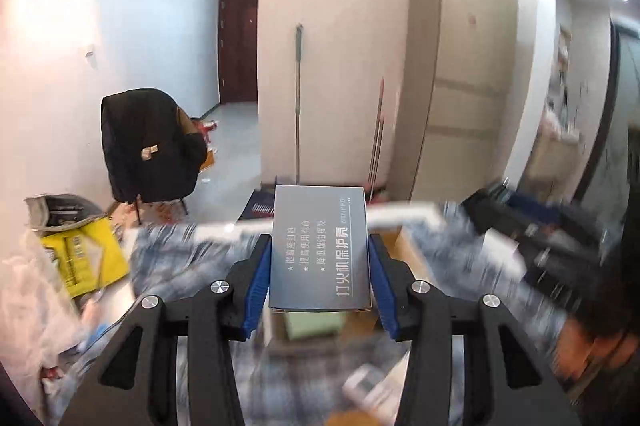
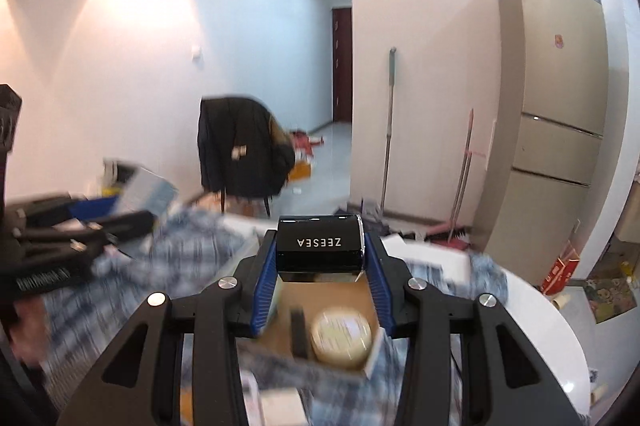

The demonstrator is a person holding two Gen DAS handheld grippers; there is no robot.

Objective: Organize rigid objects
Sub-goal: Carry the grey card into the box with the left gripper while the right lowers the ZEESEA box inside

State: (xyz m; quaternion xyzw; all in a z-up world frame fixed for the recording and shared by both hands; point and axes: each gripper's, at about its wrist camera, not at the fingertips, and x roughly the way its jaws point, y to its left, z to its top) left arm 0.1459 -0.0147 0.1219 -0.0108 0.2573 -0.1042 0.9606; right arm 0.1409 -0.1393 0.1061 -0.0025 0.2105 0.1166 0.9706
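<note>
The left gripper (image 1: 320, 258) has its blue ribbed fingers (image 1: 258, 278) clamped on the long sides of a flat grey box (image 1: 319, 246) with printed lettering; the box is held clear above the tabletop. The right gripper (image 2: 320, 258) has its fingers (image 2: 265, 278) clamped on a glossy black box (image 2: 319, 248) with a rounded top edge and white lettering, also held aloft. Directly below the right gripper sits an open cardboard box (image 2: 320, 296) containing a round cream-coloured tin (image 2: 341, 334) and a dark upright item. The likely step is placing each held item into this cardboard box. Lower one item at a time, keep it level, seat it in a free area beside the tin, and part the fingers only after it rests on the bottom. Both held items are rigid with smooth faces, so maintain firm pressure. The blue-and-white checked cloth (image 2: 192, 238) covering the tabletop is soft and rumpled; blur hides finer detail.
</note>
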